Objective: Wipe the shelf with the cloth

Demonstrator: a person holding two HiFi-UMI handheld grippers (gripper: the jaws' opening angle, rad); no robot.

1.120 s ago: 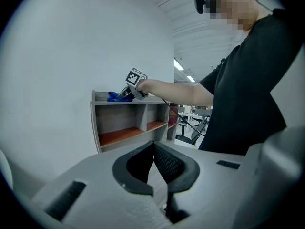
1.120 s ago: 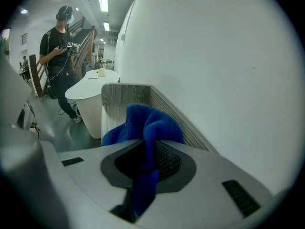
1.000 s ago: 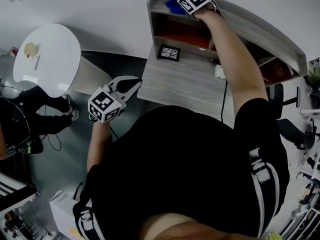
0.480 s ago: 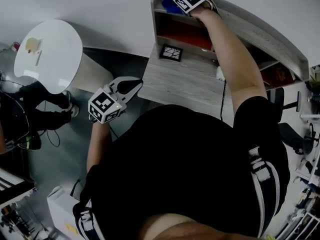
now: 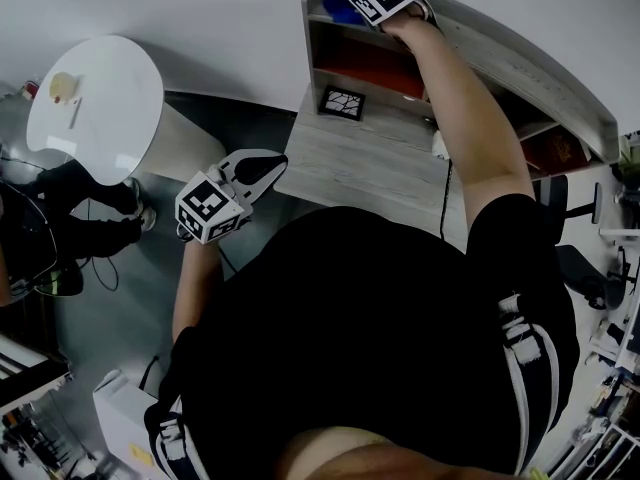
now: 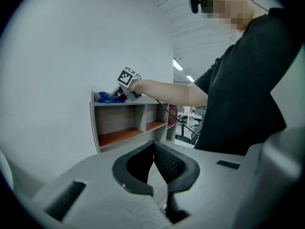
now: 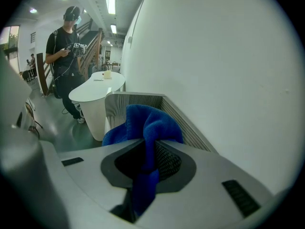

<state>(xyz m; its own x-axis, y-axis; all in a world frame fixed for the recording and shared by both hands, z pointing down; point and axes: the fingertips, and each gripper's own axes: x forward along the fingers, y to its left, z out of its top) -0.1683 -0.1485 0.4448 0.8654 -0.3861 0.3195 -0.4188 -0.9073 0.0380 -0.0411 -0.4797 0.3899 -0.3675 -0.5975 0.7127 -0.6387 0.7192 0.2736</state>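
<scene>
The right gripper (image 7: pixel 150 157) clamps a bunched fold of the blue cloth (image 7: pixel 143 120) on the top board of the shelf (image 5: pixel 520 73), near its end. Soft, light and limp, the cloth seems best held by a thick fold. The left gripper (image 6: pixel 153 163) hangs clenched and empty beside the counter (image 5: pixel 370 168).

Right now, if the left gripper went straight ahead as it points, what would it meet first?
Probably the shelf, at its lower left compartment, which sits just above the left gripper's shut tips. Depth is unclear; the desk edge might come first.
</scene>
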